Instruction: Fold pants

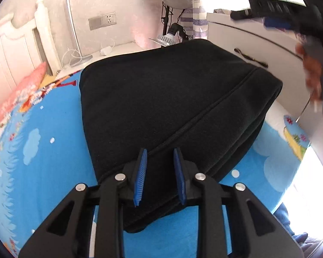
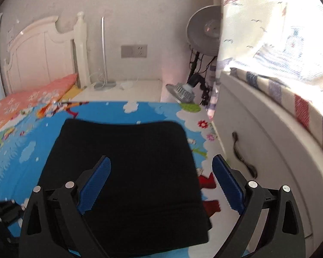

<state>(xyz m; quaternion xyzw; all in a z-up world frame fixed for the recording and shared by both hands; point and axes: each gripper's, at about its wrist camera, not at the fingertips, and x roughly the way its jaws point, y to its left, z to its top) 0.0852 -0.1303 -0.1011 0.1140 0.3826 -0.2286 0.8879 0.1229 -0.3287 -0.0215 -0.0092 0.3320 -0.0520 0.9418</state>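
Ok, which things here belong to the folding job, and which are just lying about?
Job: black pants, left hand-held gripper, right hand-held gripper, blue cartoon sheet.
Lying about: pink pillow, fan, lamp.

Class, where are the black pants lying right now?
The folded black pants lie on the blue cartoon bedspread, near the white drawer unit, in front of both grippers.

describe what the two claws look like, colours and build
Both match: the left claw and right claw have matte black angular frames with triangular cut-outs, round silver pivot bolts at the linkages, and two flat fingers faced with bright blue ribbed pads. No cables or printed markings show. The right claw also appears blurred at the left view's upper right.
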